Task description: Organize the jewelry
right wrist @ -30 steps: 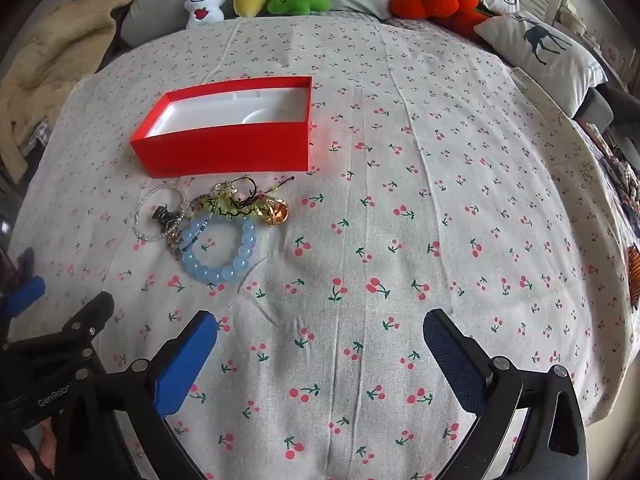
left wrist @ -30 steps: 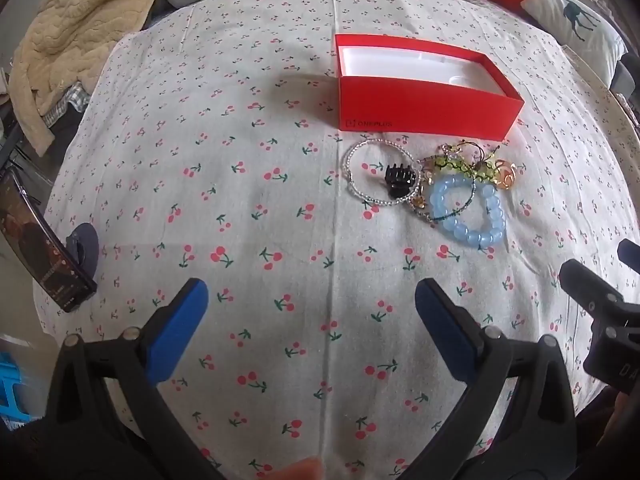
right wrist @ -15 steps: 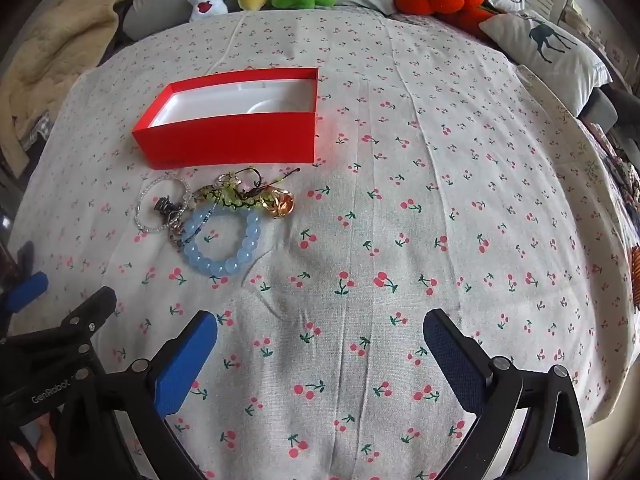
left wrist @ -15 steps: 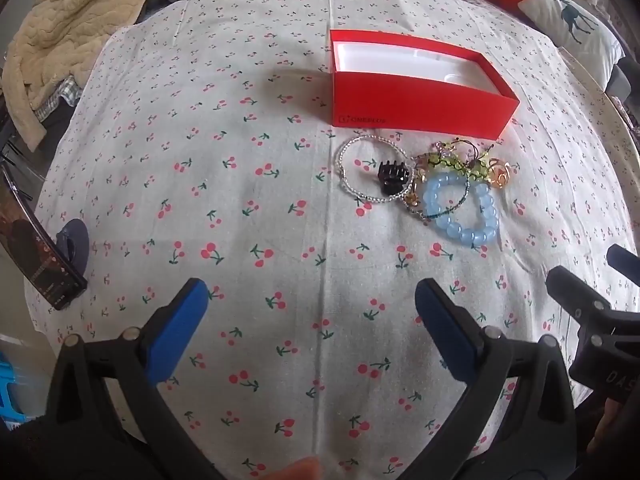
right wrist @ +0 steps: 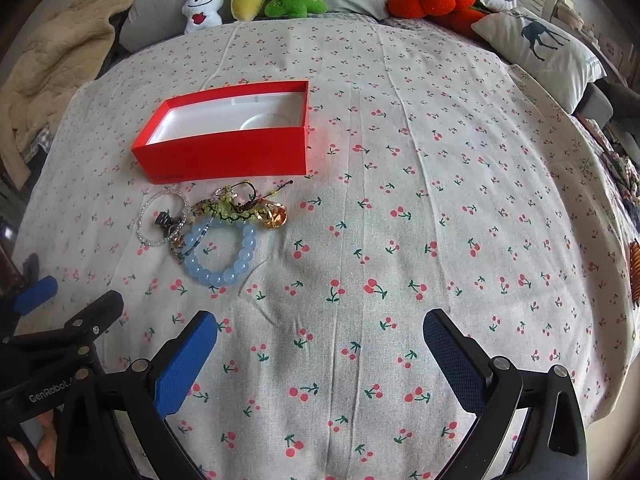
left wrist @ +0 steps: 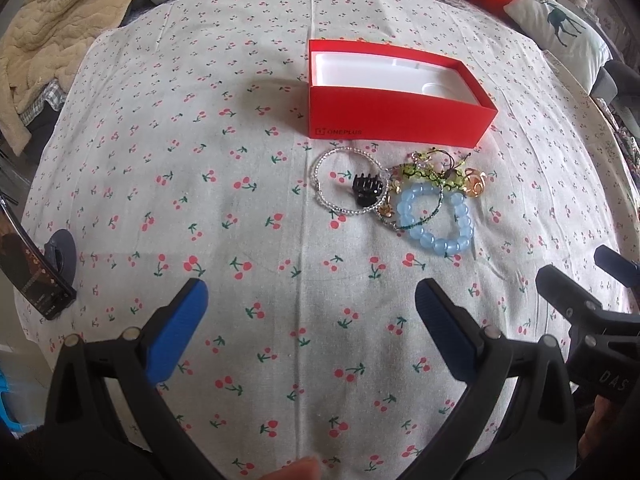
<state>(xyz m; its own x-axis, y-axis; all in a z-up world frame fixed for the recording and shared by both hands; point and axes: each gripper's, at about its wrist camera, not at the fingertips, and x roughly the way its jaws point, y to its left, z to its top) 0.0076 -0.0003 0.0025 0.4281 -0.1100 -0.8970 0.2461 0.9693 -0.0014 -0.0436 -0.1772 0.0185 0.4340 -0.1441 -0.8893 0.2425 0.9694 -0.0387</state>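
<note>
Left wrist view: the jewelry pile (left wrist: 404, 196) sits just in front of the red box (left wrist: 396, 120), ahead and right of the left claw (left wrist: 310, 304). From the right claw (right wrist: 320, 336) it's ahead-left. Both claws are spread wide, empty. I'd say neither is clearly nearer.
</note>
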